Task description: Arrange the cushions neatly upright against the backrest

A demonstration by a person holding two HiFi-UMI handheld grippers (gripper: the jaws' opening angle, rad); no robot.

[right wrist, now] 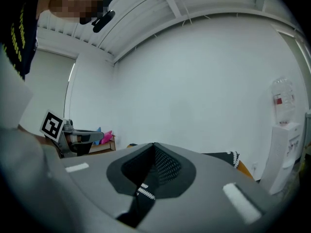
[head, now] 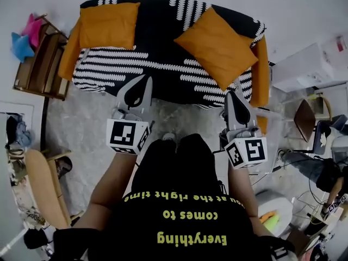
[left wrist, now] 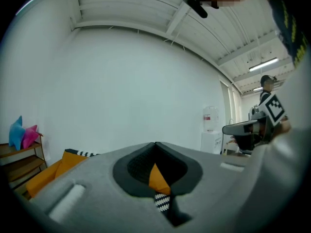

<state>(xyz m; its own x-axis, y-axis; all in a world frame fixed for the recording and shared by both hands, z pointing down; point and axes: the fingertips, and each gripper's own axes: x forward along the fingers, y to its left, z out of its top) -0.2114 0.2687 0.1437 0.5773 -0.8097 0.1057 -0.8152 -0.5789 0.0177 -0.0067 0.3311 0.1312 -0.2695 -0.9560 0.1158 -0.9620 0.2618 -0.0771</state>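
Two orange cushions lie on one black-and-white patterned sofa [head: 157, 34]: the first cushion [head: 109, 25] at eleven o'clock by the backrest, the second cushion [head: 217, 45] at one o'clock, turned cornerwise on the seat. Two grippers hover at the sofa's front edge, the left gripper [head: 142, 83] and the right gripper [head: 231, 97], both clenched on nothing.

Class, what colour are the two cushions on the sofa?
Both cushions, left and right, are orange; the head view shows it best.
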